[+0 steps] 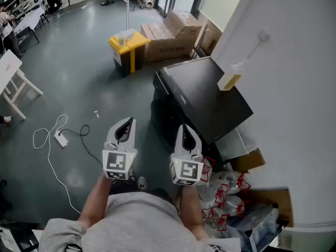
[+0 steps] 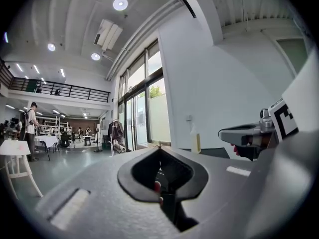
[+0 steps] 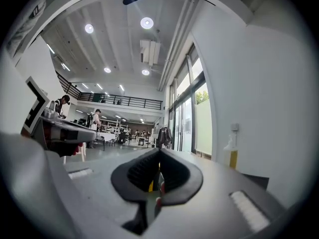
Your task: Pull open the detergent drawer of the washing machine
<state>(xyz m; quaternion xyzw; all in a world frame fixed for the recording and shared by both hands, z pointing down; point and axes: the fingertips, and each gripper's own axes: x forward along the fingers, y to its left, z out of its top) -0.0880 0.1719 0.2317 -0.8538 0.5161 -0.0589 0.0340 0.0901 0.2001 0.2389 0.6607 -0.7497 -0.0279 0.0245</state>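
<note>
The left claw (image 1: 126,122) and the right claw (image 1: 185,128) are held level, side by side, each with its jaws together on nothing. The black washing machine (image 1: 205,101) stands close ahead of the right claw and a little to its right, with a spray bottle (image 1: 231,78) on top. Its detergent drawer can't be made out.

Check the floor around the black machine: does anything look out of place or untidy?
Yes. A white power strip lies on the open floor, its cable in loose loops; someone could trip there. Beside the black machine, a heap of clear plastic items with red parts is piled untidily.
</note>
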